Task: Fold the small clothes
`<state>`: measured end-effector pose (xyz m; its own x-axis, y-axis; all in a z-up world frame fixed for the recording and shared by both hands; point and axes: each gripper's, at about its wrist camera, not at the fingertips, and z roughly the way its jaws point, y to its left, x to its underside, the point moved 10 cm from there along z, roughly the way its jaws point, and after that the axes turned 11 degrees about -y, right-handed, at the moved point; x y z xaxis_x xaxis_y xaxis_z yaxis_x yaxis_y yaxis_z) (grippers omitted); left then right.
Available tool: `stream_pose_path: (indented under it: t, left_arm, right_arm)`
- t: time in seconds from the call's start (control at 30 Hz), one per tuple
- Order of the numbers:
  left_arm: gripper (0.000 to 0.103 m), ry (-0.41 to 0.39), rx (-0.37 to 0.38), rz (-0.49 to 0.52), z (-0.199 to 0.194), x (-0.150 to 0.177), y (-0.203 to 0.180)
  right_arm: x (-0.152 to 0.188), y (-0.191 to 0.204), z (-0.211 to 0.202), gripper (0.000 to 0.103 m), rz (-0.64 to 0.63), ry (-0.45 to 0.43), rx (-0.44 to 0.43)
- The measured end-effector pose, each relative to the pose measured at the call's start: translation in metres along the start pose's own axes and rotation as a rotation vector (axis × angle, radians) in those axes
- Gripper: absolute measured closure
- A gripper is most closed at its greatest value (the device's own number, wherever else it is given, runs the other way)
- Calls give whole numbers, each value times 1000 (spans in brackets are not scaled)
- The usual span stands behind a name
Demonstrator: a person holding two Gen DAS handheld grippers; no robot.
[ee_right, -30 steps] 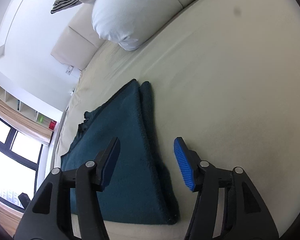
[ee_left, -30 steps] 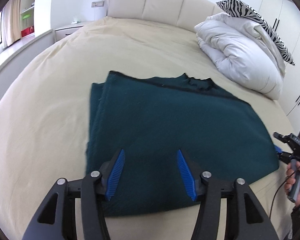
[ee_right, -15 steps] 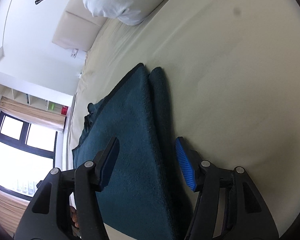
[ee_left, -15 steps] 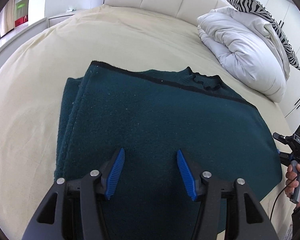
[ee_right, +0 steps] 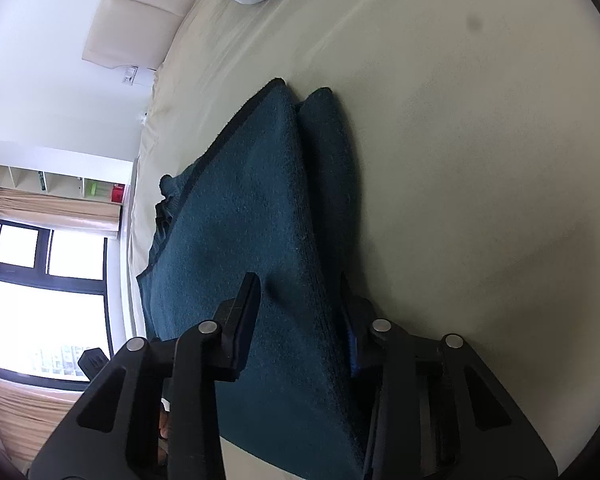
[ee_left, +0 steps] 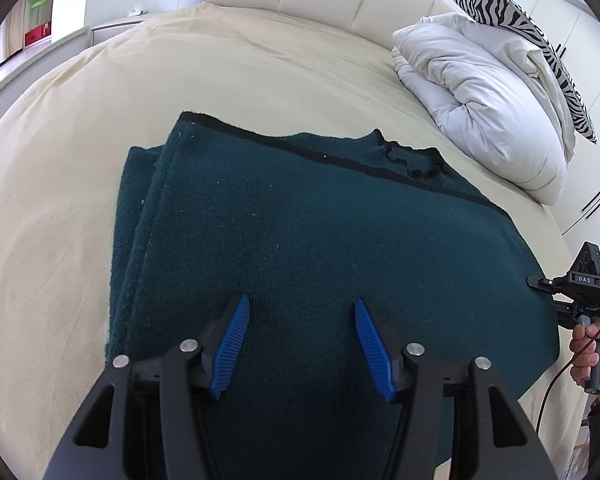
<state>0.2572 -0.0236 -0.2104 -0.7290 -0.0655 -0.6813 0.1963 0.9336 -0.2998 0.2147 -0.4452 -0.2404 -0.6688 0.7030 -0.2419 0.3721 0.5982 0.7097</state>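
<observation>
Your right gripper [ee_right: 300, 320] straddles the sweater [ee_left: 320, 248] edge, left gripper [ee_left: 300, 336] jaws apart; closing shallow could catch only the top layer.

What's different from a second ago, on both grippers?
The right gripper has slid forward over the edge of the folded teal sweater, whose cloth now sits between its open jaws. The left gripper moved in over the sweater, open and empty. The sweater stayed folded on the bed, the duvet unmoved.
</observation>
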Motion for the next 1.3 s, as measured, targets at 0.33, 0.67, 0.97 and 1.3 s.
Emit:
stream_pose_path:
  t: [0.33,0.67,0.97,1.3]
  left_arm:
    - [45,6,24,-23,0,-1,1]
    - [54,9,94,-119,-4,-4,10]
    - [55,1,281,-396,-26,-11,31]
    - [37,16,459,-616,-32,-18,48]
  right_arm:
    - [-3,5,-6,94,-87,-39,116]
    - [0,106,-33,94,-435,-92,293]
    - [101,277,30,94,-852,33,304]
    - [203,317,110,94,-1045,178,297]
